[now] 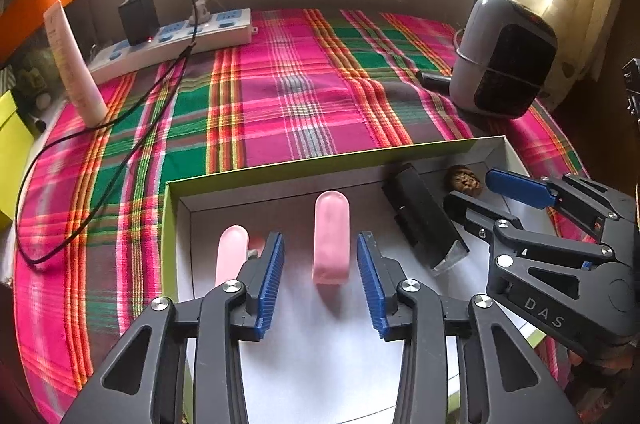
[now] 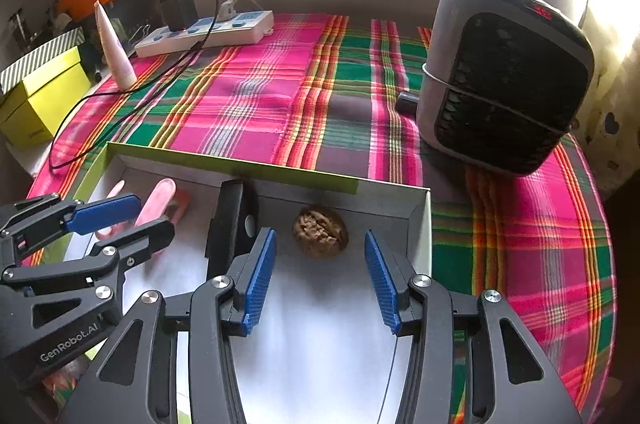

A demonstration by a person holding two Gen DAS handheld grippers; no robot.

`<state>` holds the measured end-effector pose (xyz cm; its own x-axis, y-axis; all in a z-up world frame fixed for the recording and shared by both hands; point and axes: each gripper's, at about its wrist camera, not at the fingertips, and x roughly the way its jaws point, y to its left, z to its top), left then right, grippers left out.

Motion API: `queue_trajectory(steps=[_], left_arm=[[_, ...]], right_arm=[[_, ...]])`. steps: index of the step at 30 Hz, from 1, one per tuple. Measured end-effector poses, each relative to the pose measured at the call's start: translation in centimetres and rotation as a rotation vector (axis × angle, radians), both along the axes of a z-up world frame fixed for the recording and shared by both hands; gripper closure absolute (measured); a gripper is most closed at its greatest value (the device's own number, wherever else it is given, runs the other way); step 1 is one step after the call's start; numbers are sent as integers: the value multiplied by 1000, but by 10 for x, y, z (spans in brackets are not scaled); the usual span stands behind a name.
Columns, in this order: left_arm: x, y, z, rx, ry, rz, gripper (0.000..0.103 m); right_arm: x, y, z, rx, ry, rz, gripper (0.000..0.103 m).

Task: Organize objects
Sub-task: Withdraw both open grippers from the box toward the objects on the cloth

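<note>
The desk (image 1: 304,96) carries a heater (image 2: 504,72) and a box (image 1: 320,166) holding a black case (image 1: 420,220), pink cap (image 1: 331,236) and walnut (image 2: 320,231). Both grippers, left (image 1: 320,284) and right (image 2: 320,282), hover inside, fingers spread and empty. Probably placing is done; withdrawing means rising clear of the box's walls.
</note>
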<state>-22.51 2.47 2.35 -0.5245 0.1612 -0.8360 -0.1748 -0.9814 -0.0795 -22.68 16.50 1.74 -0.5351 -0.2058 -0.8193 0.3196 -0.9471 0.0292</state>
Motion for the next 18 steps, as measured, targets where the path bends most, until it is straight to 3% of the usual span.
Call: queue_trajectory(steps=[18], left_arm=[[32, -8, 18, 34, 42, 20, 58]], right_arm=[[34, 9, 16, -46, 30, -23, 56]])
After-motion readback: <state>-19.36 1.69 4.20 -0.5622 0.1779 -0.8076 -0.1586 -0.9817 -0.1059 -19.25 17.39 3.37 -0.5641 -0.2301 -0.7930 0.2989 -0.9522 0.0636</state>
